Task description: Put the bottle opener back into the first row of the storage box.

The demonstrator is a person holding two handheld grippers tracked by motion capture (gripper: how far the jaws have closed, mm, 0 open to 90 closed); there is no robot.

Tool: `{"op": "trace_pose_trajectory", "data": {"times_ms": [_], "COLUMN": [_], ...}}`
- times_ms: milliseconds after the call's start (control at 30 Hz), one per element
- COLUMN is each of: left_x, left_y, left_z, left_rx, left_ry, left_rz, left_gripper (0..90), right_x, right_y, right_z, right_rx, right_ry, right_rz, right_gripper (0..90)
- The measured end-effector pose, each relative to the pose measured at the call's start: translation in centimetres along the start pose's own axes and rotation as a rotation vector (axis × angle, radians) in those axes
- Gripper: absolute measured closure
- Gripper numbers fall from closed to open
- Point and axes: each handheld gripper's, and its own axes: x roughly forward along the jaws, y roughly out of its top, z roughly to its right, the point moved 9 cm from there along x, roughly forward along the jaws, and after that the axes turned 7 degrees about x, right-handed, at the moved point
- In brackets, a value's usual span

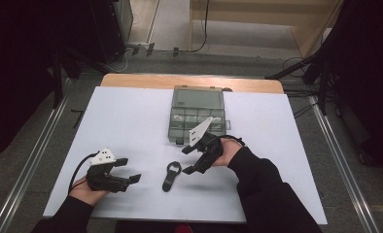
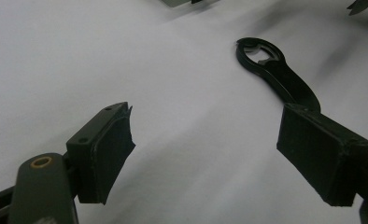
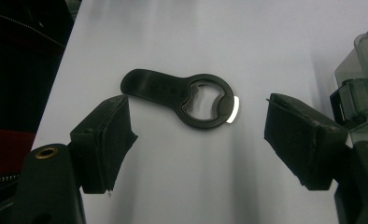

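My right gripper (image 3: 198, 126) hangs with jaws spread over the bottle opener (image 3: 182, 97); the left gripper (image 2: 205, 149) is released too. I should lower squarely and pinch across its neck.

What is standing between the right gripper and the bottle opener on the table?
Nothing visible. The right gripper is open just beside the bottle opener, which lies flat on bare white table. The organizer box sits farther back.

A lab or test room: a white-topped table (image 1: 131, 121) stands on grey carpet, black curtains (image 1: 19, 73) hang at the frame's left and right, metal floor rails (image 1: 31, 160) flank it, and cables (image 1: 199, 29) trail at the top.
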Motion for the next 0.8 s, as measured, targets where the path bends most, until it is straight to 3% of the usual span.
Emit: {"op": "trace_pose_trajectory", "data": {"times_ms": [133, 267, 400, 600, 733, 800], "left_x": [0.0, 0.1, 0.1, 0.1, 0.2, 0.2], "left_y": [0.0, 0.0, 0.0, 0.0, 0.0, 0.0], "left_z": [0.0, 0.1, 0.1, 0.1, 0.2, 0.2], "left_rx": [0.003, 0.004, 0.007, 0.002, 0.003, 0.003], "left_ry": [-0.001, -0.005, -0.007, -0.01, -0.013, -0.013], "left_rz": [-0.002, -0.003, -0.005, -0.004, -0.005, -0.005], "left_gripper": [17.6, 17.6, 17.5, 17.6, 17.6, 17.6], "right_x": [0.1, 0.3, 0.6, 1.1, 1.6, 1.7], "right_y": [0.3, 0.6, 1.0, 1.3, 1.5, 1.5], "right_z": [0.0, 0.1, -0.1, -0.3, -0.6, -0.5], "right_rx": [-0.021, -0.072, -0.127, -0.18, -0.262, -0.271], "right_ry": [0.015, 0.012, 0.064, 0.087, 0.127, 0.134], "right_rz": [-0.004, -0.022, -0.034, -0.055, -0.077, -0.085], "right_gripper": [24.6, 24.6, 25.6, 26.1, 27.5, 28.2]}}
